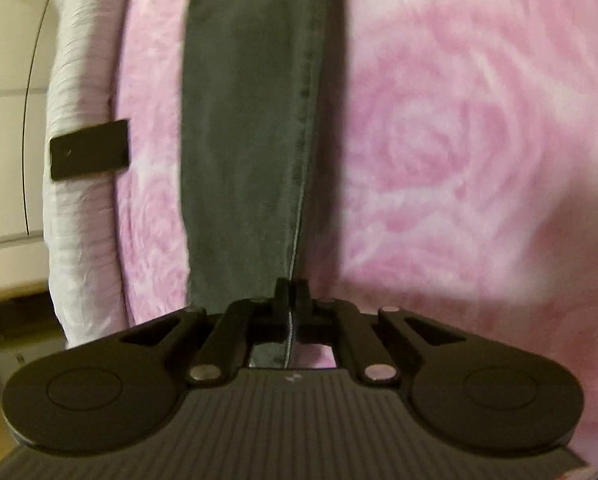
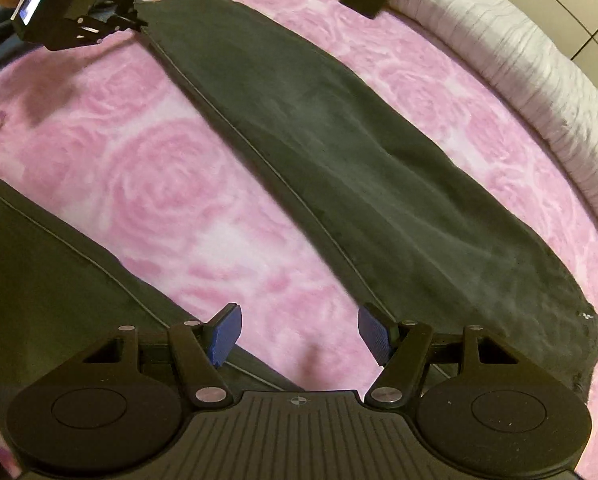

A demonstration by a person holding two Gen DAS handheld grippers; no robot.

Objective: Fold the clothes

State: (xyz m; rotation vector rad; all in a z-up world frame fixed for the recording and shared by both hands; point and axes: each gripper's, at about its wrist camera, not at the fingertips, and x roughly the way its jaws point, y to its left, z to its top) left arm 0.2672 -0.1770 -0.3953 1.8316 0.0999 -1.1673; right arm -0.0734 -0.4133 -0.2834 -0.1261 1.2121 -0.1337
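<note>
Dark trousers (image 2: 339,152) lie on a pink rose-patterned blanket (image 2: 159,200) edged by a white quilted border (image 2: 539,92). Left claw (image 1: 291,294) is clamped on the trousers' seam edge. Right claw (image 2: 299,334) stands apart over bare blanket between the legs.

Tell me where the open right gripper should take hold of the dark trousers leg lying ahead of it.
Probably the hem corner of the trousers leg nearest the right gripper, from above: the leg lies flat on the pink blanket, and the left gripper is shut on its far end.

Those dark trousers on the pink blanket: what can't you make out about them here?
- Waistband of the trousers: cut off by the frame edges in both views.
- Cloth under the left gripper: left wrist view, shut fingers cover it.
- Second leg: right wrist view, right gripper body hides its lower part.
</note>
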